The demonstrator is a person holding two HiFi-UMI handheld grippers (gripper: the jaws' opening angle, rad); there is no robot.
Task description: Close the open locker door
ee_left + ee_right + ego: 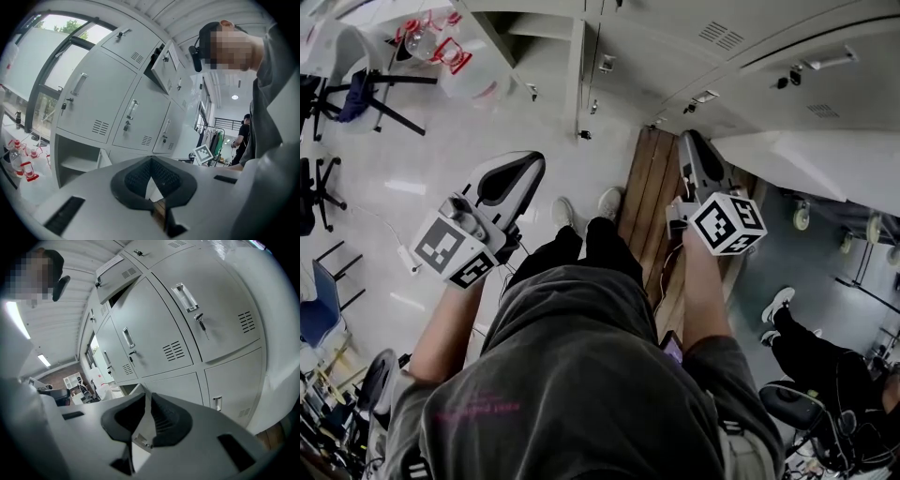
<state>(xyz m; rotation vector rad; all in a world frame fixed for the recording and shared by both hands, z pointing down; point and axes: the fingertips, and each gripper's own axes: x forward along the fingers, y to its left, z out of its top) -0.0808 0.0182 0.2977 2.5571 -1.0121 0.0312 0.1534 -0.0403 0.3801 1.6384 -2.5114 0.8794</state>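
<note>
Left jaws: my left gripper (151, 161) is closed, its dark pad tips meeting. Nothing sits between them and they touch nothing.
Right jaws: my right gripper (145, 399) is drawn in to a thin slit. It is empty and clear of the metal.
Pose: I hold both up in front of me, pointing at the locker bank (675, 47).
Open locker door: it is in the top row (161, 70), swung outward, above my jaws and well apart from both. The right gripper view shows it from below, jutting out over the closed doors.
Other opening: a lower compartment (77, 161) has no door across it and a shelf inside.
Surface: a pale, glossy floor (422, 187). A wooden bench (649, 202) stands along the foot of the lockers, beneath my right gripper.
Room: windows (56, 51) lie to the left of the lockers, with red-capped bottles (28, 171) below them. Another person in dark clothes (811, 361) sits off to my right.
Counts: two grippers, one door standing open, one doorless compartment, one bench, one other person in the head view.
</note>
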